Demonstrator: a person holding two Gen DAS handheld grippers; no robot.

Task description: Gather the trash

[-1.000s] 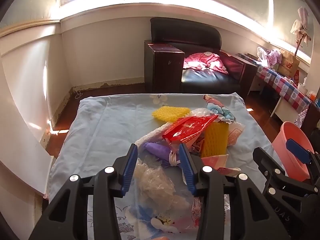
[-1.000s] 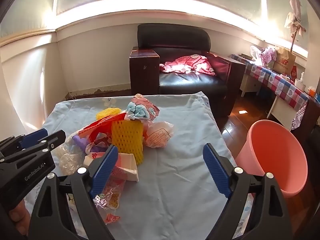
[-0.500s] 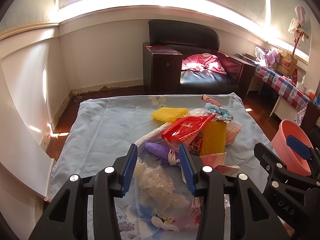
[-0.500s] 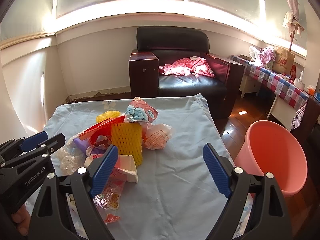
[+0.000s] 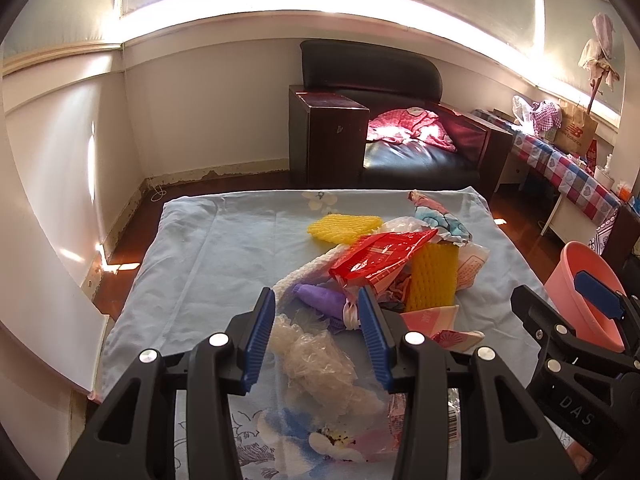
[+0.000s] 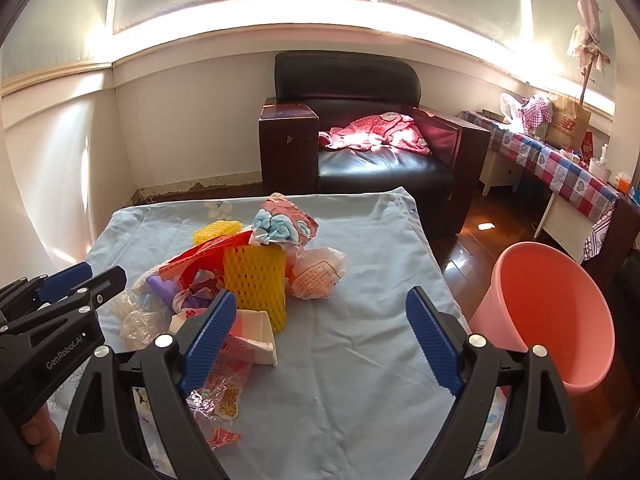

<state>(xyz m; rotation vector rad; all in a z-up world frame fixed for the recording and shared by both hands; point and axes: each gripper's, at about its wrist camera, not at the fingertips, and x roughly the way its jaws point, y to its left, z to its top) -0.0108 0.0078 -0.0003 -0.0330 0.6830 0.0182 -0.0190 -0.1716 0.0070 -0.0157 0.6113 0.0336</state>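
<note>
On the surface (image 6: 352,400), covered by a pale blue cloth, a heap of trash lies toward its left half as the right wrist view shows it. At the middle of the heap stands a yellow foam net sleeve (image 6: 256,276), with a red plastic wrapper (image 5: 378,256) slanting against it and a second yellow foam net (image 5: 344,227) flat behind. A purple piece (image 5: 320,298) and a crumpled clear plastic bag (image 5: 316,360) lie at the near edge; a white carton (image 6: 258,330) rests in front of the sleeve.

Above that near edge hangs the left claw (image 5: 316,336), its blue pads apart with the clear bag showing between them, not pressed by either pad. The right claw (image 6: 320,340) stands wide over bare cloth, holding nothing. Beside the surface on the right, on the wooden floor, a pink bucket (image 6: 560,312) tilts with its mouth toward the camera.
</note>
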